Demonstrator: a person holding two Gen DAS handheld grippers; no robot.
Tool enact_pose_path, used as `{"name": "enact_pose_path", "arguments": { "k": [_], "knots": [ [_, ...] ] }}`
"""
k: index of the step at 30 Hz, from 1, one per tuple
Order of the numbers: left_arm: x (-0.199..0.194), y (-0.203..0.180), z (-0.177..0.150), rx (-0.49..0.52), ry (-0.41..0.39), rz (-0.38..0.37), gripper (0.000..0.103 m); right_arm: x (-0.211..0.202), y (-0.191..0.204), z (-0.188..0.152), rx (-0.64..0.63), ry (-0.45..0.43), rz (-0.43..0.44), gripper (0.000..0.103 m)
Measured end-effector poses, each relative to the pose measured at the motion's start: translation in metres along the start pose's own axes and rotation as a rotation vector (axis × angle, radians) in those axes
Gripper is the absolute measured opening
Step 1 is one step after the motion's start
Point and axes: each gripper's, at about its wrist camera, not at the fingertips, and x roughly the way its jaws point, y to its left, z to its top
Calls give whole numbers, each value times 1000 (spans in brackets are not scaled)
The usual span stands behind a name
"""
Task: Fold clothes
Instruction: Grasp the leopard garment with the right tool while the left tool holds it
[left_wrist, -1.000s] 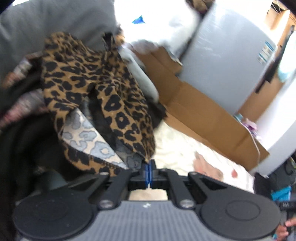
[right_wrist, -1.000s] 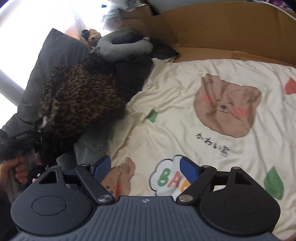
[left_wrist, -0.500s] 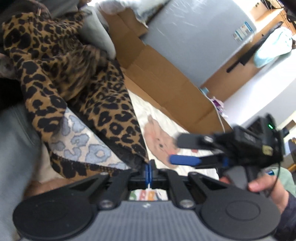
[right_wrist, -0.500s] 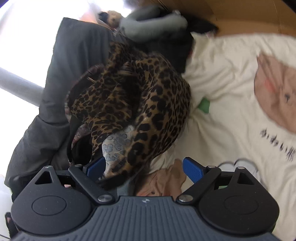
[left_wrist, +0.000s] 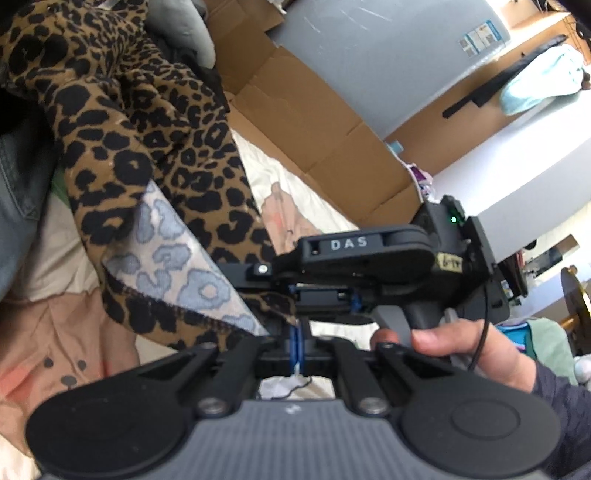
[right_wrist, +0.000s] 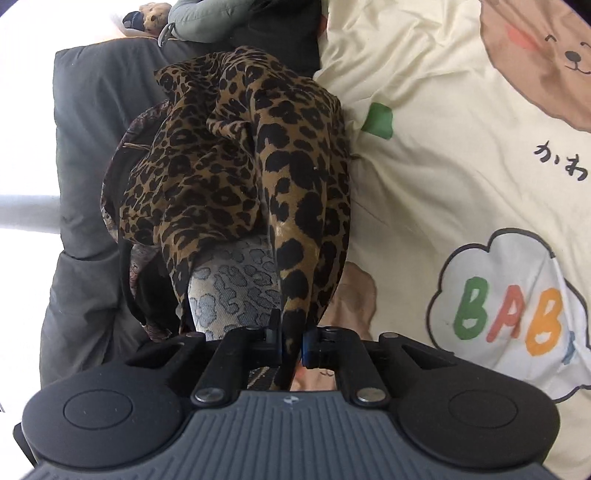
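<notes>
A leopard-print garment (left_wrist: 147, 147) with a pale blue-grey inside hangs bunched over the bed. My left gripper (left_wrist: 295, 341) is shut on its hem, the cloth trailing up and to the left. My right gripper (right_wrist: 291, 345) is shut on the same garment (right_wrist: 258, 177), pinching a fold close to the left gripper's hold. The right gripper also shows side-on in the left wrist view (left_wrist: 354, 258), directly above the left fingertips, with my hand on its handle.
A cream bedsheet (right_wrist: 461, 166) with bear prints and "BAB" letters covers the bed. A dark grey pillow (right_wrist: 92, 147) and a pile of dark clothes lie at the left. Flattened cardboard (left_wrist: 314, 122) and a grey appliance (left_wrist: 388, 55) stand beyond the bed.
My right gripper moved in to the garment and closed on it beside the left gripper. The left gripper pulled the garment off the pile toward the open sheet.
</notes>
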Motion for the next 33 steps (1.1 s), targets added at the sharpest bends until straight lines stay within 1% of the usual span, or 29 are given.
{"name": "enact_pose_path", "arguments": {
  "k": [2, 3, 4, 5, 6, 7, 8, 10, 12, 14, 16, 18, 20, 23, 25, 27, 30, 31, 32, 33],
  "knots": [
    [-1, 2, -2, -1, 15, 14, 7, -4, -1, -1, -15, -10, -22, 0],
    [0, 2, 0, -1, 25, 30, 17, -6, -3, -1, -18, -17, -41, 0],
    [-1, 4, -1, 1, 34, 45, 34, -8, -6, -1, -17, -28, -55, 0],
    [-4, 6, -1, 3, 38, 61, 46, -12, -9, -1, -11, -42, -66, 0],
    [-11, 11, -3, 2, 35, 87, 69, -17, -12, -1, -5, -57, -74, 0],
    [-21, 17, -5, -1, 30, 116, 82, -22, -15, 0, -1, -75, -82, 0],
    [-27, 23, -4, -12, 21, 142, 84, -27, -18, 1, 4, -93, -91, 0],
    [-36, 36, 1, -37, 5, 194, 84, -39, -25, 5, 14, -128, -111, 0],
    [-42, 51, 13, -59, -27, 275, 84, -53, -31, 8, 22, -164, -130, 0],
    [-53, 67, 28, -80, -92, 348, 85, -67, -35, 11, 20, -197, -148, 0],
    [-61, 83, 44, -102, -158, 386, 87, -80, -42, 13, 23, -219, -156, 0],
    [-66, 99, 61, -129, -223, 390, 91, -95, -49, 14, 26, -238, -169, 0],
    [-66, 112, 75, -152, -269, 393, 91, -108, -55, 15, 38, -253, -188, 0],
    [-45, 123, 100, -158, -330, 374, 95, -124, -66, 18, 64, -271, -203, 0],
    [-34, 133, 112, -183, -350, 382, 96, -128, -74, 18, 73, -268, -203, 0],
    [-20, 142, 122, -198, -356, 375, 96, -126, -79, 16, 71, -249, -193, 0],
    [-15, 153, 132, -226, -378, 369, 95, -118, -81, 12, 54, -238, -200, 2],
    [-14, 156, 135, -234, -388, 354, 91, -115, -82, 11, 49, -237, -202, 6],
    [-13, 156, 137, -231, -392, 342, 87, -113, -83, 10, 45, -236, -204, 18],
    [-11, 156, 140, -223, -394, 331, 78, -111, -84, 9, 39, -237, -204, 29]
  ]
}}
